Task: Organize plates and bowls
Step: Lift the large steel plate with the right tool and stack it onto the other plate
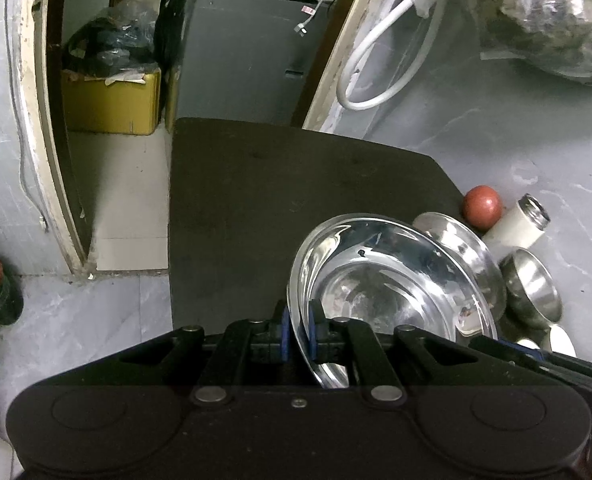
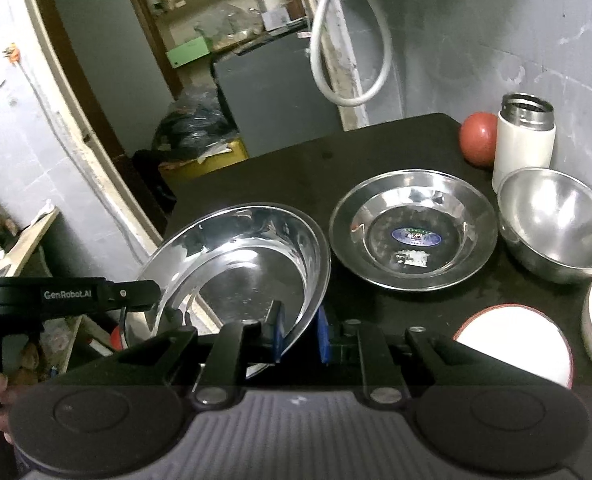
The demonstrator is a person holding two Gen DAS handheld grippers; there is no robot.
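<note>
Both grippers, left (image 1: 299, 330) and right (image 2: 300, 334), clamped on tilted steel plate (image 2: 239, 264) rim above table (image 2: 296, 168); second plate (image 2: 414, 230) beside.

We are in a cramped home kitchen corner. We see steel plates (image 2: 414, 236), a flask (image 2: 524, 140), and a fridge (image 1: 239, 56) beyond a worn doorway.

On the surface (image 2: 296, 168), a stickered plate (image 2: 414, 232) lies flat as the landmark. To its left a second plate (image 2: 231, 264) is tilted; to its right sits a bowl (image 2: 556, 224). Behind the bowl stands a flask (image 2: 524, 140), with a ball (image 2: 478, 140) touching the flask's left side.
</note>
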